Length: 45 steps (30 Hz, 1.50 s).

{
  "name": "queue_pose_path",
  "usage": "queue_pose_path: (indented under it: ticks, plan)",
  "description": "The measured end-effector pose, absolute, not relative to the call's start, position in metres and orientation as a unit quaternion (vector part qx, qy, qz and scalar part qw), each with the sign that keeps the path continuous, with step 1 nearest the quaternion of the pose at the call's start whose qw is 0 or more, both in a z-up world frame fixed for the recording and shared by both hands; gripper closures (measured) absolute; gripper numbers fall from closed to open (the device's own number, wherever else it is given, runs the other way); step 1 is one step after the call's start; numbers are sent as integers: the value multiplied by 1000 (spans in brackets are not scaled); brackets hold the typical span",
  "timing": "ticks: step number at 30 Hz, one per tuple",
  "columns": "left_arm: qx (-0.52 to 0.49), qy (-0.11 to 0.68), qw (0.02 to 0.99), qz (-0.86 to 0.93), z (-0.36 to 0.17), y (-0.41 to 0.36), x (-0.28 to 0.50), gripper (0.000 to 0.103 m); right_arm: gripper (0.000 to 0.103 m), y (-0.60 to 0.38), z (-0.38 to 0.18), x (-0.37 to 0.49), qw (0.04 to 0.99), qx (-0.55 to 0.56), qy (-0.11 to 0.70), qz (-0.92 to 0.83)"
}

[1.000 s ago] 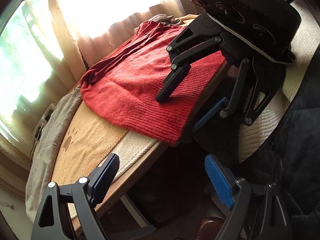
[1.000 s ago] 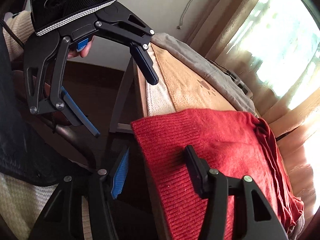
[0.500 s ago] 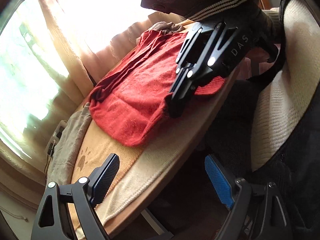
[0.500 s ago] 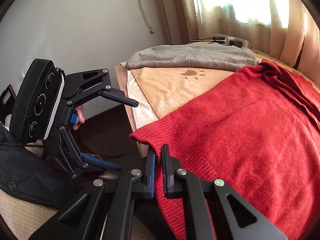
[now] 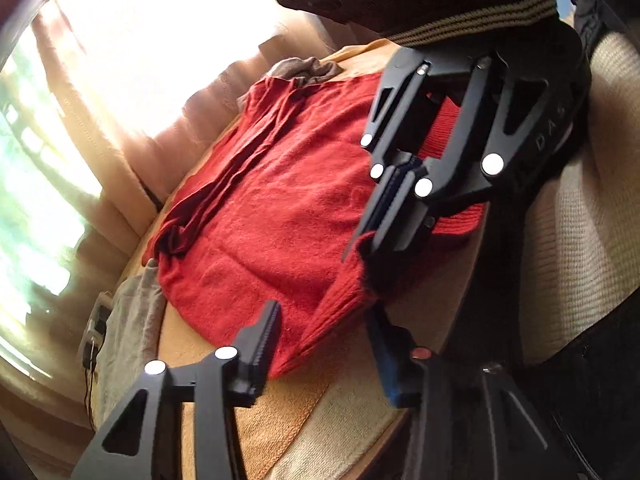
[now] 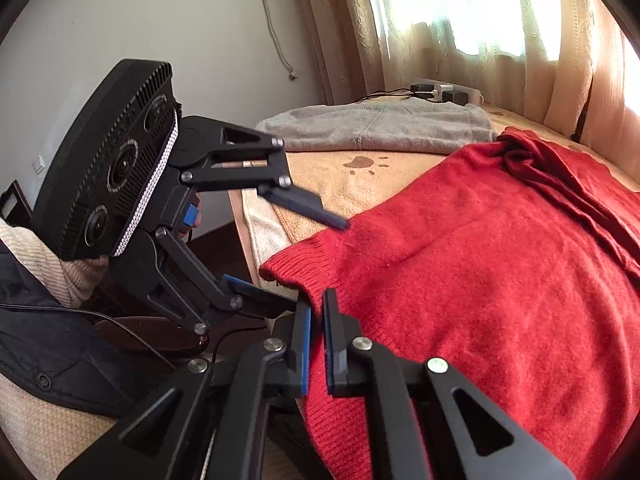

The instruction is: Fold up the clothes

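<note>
**Both tongs at the sweater hem**

Red sweater lies flat on an orange towel covering the table, near a grey cloth by the curtain. Right gripper: fingers pressed together, pinching the ribbed hem at the near edge. Left gripper: jaws closing, hem corner between them, pads not yet pressing. Only legible writing: letters "DAS" moulded on the right gripper's body. Person's cream sleeve visible.

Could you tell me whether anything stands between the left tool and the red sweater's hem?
Nothing visible does. The left tool is closing around the hem corner of the red sweater, which lies between its fingers; the right tool is shut on the hem alongside.
</note>
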<state>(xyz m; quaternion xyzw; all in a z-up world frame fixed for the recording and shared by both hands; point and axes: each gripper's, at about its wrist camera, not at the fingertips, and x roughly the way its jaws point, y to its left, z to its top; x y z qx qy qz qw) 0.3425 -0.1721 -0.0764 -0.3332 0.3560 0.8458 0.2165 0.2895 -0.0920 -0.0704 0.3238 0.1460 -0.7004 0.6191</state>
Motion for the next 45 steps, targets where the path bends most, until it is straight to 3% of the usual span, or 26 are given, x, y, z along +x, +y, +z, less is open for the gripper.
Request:
queue_pose_path:
  ticks: [4,8,9,10,11,12,13,17,25,28,33,38,40,44,45]
  plan:
    - [-342,331,232,848,-74,-171,334,94,97,-88,-67,286,618,318,139,-705]
    - [-325,298,196,876,-65,-174,329,97,94,-71,-61,276,621,308,92,-715]
    - [-317,282,181,887,-58,-178,326,97,86,-63,-58,274,618,302,81,-721]
    - [-308,264,166,899,-52,-183,323,97,62,-54,-55,272,615,295,69,-728]
    - [-301,239,154,910,-44,-188,319,97,45,-44,-52,271,603,285,65,-743]
    - [-293,216,150,919,-36,-194,316,97,6,-34,-49,270,589,275,61,-758]
    - [-284,192,146,928,-28,-199,312,97,0,-22,-47,271,576,261,57,-773]
    - [-260,167,151,939,-10,-200,299,97,0,6,-46,279,529,250,86,-806]
    - [-239,187,163,939,9,-182,292,97,0,47,-72,308,389,252,220,-859]
    - [-231,168,164,944,19,-188,293,97,8,72,-89,301,340,286,225,-867]
    - [-214,155,158,951,35,-194,296,97,10,110,-94,286,269,305,187,-894]
    - [-212,152,158,952,38,-194,296,97,14,126,-95,285,226,291,215,-904]
    - [-215,154,159,951,37,-192,295,97,36,125,-95,289,228,283,226,-904]
    - [-216,150,160,951,36,-194,294,97,68,113,-93,302,244,255,265,-897]
    - [-217,147,159,952,36,-195,295,97,85,108,-93,305,249,249,277,-894]
